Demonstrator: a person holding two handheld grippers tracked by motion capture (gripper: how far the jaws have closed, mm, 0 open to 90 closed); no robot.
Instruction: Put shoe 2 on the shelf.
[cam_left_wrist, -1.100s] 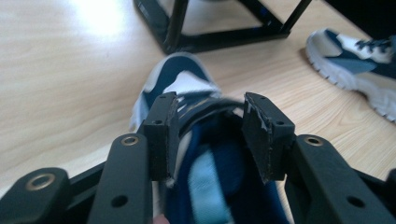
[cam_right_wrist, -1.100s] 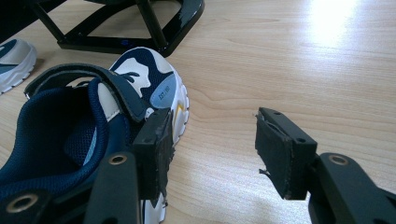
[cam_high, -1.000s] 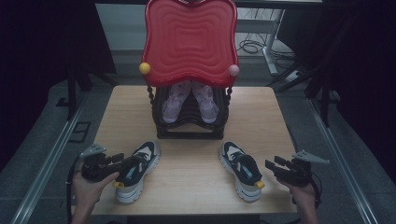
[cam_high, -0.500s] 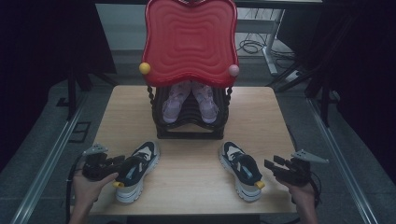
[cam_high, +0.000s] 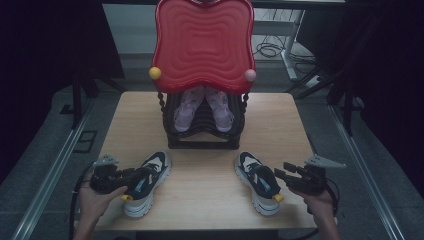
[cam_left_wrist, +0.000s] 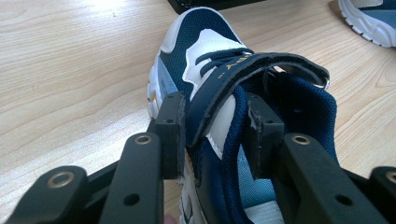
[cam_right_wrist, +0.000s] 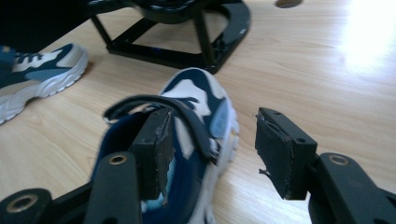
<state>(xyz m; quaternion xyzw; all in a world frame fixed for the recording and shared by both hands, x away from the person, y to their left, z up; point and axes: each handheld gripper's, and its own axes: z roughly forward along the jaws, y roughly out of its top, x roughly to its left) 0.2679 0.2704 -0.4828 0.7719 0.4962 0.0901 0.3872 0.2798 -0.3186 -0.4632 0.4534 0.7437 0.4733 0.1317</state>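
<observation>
On the near left of my table, the left gripper lies low over the left sneaker, a navy and white shoe resting on its sole near the front edge. In the left gripper view, its jaws have just been closing with the shoe's side wall and strap between them: one pad sits outside the collar, the other inside the opening. Both pads look close against the fabric, though I cannot tell for certain that they press it.

On the near right, my right gripper is just beside the right sneaker, which points away from me toward the far side. In the right gripper view, its jaws stand apart: one pad is at the shoe's opening beside the loose strap, the other hangs over bare wood, clear of the shoe. Nothing is clamped there.

Between and beyond the two sneakers, at the middle of the table, a black shoe rack carries a pair of pale pink shoes. A large red wavy panel rises above it, with a yellow ball at its left corner and a pink ball at its right.
</observation>
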